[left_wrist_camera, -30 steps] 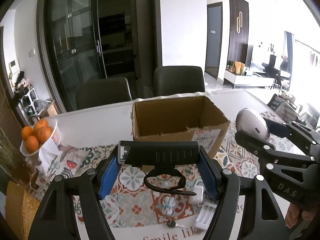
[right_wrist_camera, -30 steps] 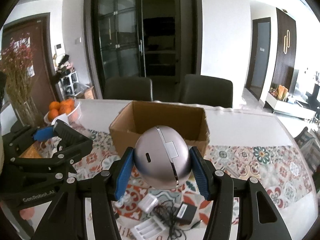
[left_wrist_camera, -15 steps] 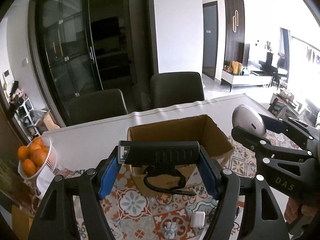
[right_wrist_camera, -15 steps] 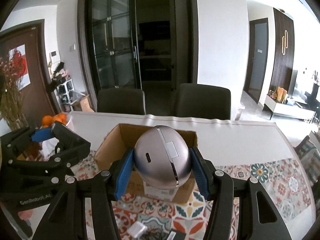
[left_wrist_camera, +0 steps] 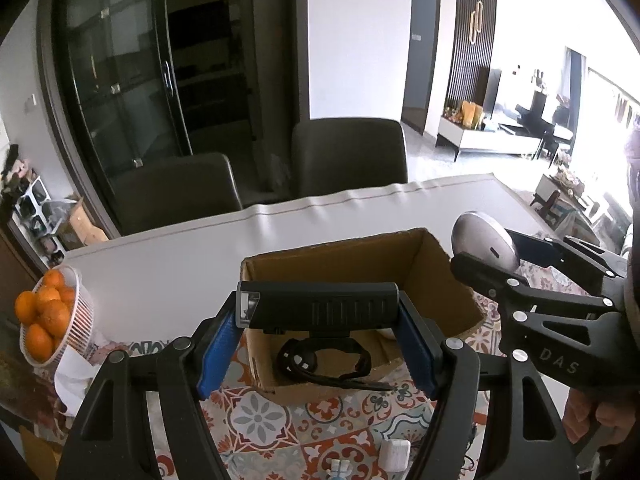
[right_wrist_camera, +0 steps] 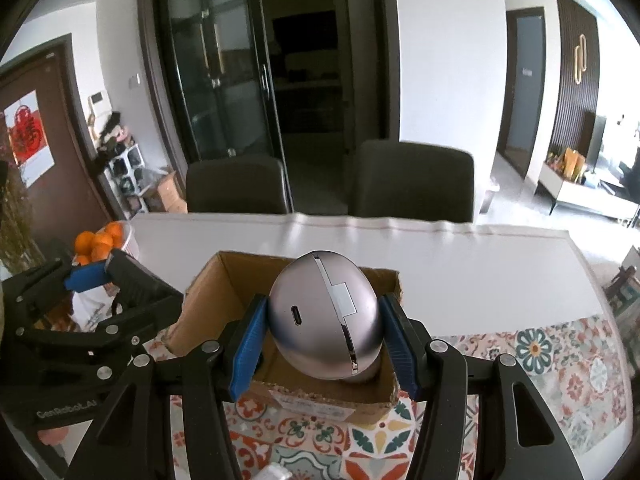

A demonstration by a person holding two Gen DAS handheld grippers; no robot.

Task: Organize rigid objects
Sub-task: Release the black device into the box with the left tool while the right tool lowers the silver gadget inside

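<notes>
Left wrist view showed our left gripper (left_wrist_camera: 320,338) clamped on a black flashlight (left_wrist_camera: 318,310), its strap dangling above the open cardboard box (left_wrist_camera: 436,276). From the right wrist, our right gripper (right_wrist_camera: 324,340) gripped a silver rounded device (right_wrist_camera: 322,316) over that box, with oranges (right_wrist_camera: 98,242) on the tabletop (right_wrist_camera: 460,264) beyond.
</notes>
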